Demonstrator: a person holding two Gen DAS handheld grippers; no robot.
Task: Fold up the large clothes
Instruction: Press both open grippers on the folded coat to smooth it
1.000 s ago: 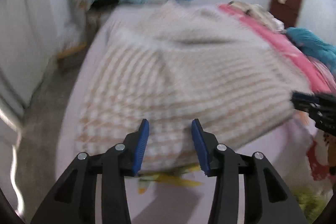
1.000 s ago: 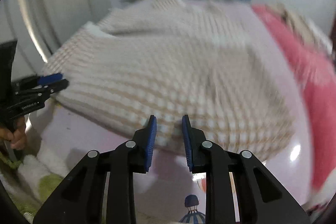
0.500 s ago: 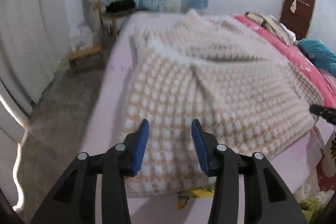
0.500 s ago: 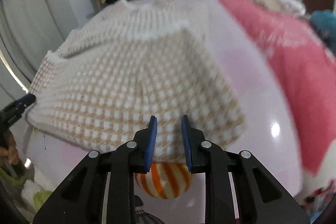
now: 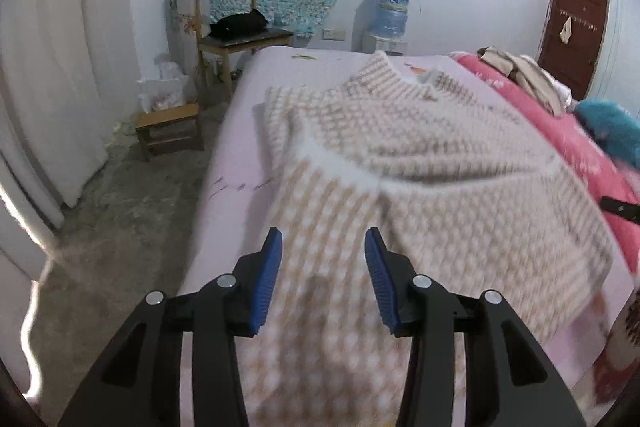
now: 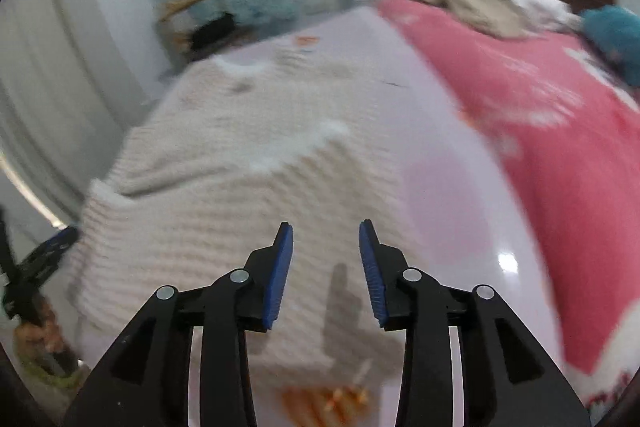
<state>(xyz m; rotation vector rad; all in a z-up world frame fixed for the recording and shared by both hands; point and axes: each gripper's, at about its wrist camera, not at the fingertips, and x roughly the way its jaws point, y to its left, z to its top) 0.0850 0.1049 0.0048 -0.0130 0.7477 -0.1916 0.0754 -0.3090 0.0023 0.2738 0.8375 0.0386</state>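
Between folds: cream-and-tan checked knit sweater (image 5: 420, 163) lies ahead of both | left gripper (image 5: 323, 277) open, empty | right gripper (image 6: 326, 273) opening, empty | next: pinch an edge.

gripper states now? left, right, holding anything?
Left gripper: open, nothing held, above the sweater.
Right gripper: jaws opening, nothing between them.

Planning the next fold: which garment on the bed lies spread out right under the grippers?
The beige checked sweater, spread on the lilac sheet; the others lie bunched far off.
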